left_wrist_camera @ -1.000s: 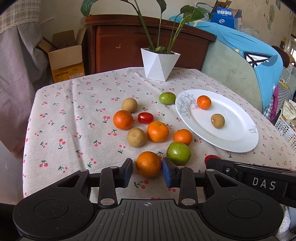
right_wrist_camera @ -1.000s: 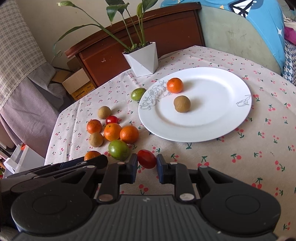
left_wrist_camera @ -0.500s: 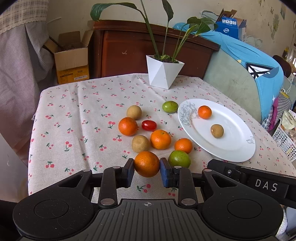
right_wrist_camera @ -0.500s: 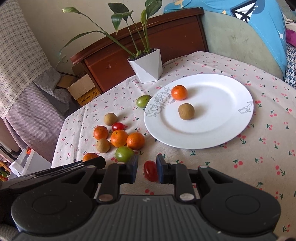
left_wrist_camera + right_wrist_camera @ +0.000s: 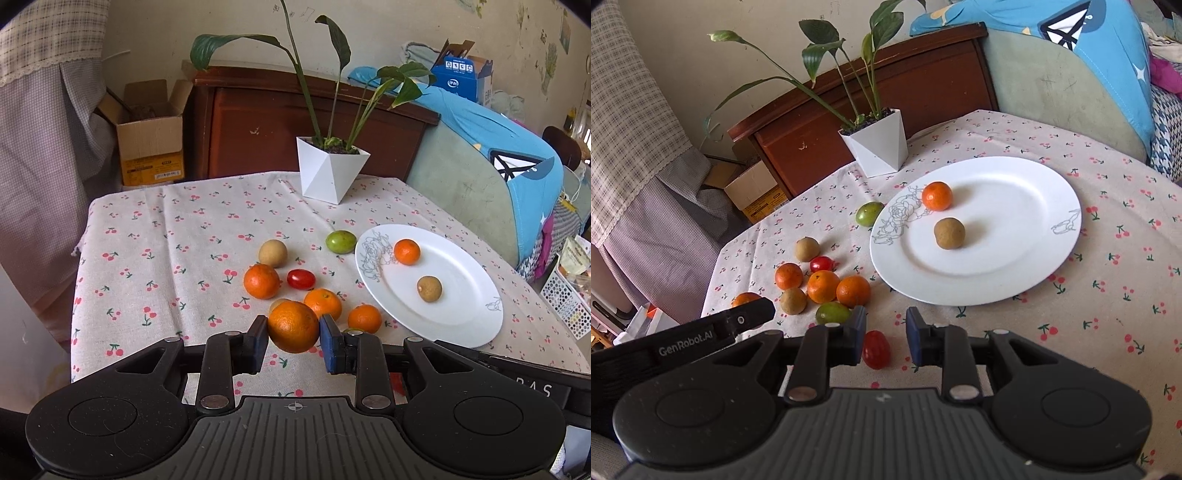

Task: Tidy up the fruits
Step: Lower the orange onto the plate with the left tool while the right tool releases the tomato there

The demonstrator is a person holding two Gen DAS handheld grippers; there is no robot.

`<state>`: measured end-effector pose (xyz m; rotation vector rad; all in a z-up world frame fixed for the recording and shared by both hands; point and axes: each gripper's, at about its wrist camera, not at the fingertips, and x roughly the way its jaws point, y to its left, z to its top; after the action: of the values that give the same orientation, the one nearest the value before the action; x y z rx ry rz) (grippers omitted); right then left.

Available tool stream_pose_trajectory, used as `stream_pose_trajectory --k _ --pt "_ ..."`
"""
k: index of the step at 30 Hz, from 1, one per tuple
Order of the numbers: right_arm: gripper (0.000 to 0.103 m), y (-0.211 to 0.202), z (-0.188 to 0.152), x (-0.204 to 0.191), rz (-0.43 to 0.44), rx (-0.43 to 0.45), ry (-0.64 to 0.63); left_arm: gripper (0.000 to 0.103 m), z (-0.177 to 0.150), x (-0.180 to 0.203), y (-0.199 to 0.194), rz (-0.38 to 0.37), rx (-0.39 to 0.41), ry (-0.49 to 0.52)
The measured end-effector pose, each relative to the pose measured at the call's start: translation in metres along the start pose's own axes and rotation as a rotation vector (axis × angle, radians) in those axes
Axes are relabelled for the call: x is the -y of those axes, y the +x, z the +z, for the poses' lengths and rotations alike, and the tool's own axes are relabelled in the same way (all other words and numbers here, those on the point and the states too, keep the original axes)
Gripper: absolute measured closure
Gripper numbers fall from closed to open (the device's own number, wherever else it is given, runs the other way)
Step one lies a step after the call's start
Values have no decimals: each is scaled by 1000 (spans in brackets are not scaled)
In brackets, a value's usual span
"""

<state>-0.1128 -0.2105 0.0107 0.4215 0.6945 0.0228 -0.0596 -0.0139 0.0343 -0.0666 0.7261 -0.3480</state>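
Above a cherry-print surface (image 5: 155, 258), the left tool (image 5: 293, 341) has its pads closed on a large orange (image 5: 293, 326), held clear of the cloth. The right tool (image 5: 885, 332) is spread open, a red cherry tomato (image 5: 876, 349) lying on the cloth beside its left finger, the other finger apart from it. A white plate (image 5: 1034, 266) nearby carries a small orange (image 5: 936, 196) and a brown fruit (image 5: 949, 233); more fruit lies loose to its left.
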Motion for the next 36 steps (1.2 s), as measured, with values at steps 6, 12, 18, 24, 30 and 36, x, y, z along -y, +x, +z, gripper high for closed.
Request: stream_pose_trajectory --k 6,12,18,24,30,36 --pt "71 14 -9 -9 6 -68 -43 76 -1 -2 0 7 -4 -6" --pt "75 22 -16 -18 -22 -82 -111 76 -1 -1 1 12 -11 -2" --pt "84 20 -15 -19 -52 -62 -128 76 -2 3 2 -2 -16 0" --pt "84 -3 8 -7 -50 35 -44 76 7 11 2 -65 -21 -22" --pt "84 -18 36 11 -81 127 21 76 25 32 12 -120 -13 12" --pt "84 -7 41 27 -136 133 68 76 30 56 34 -153 -29 59"
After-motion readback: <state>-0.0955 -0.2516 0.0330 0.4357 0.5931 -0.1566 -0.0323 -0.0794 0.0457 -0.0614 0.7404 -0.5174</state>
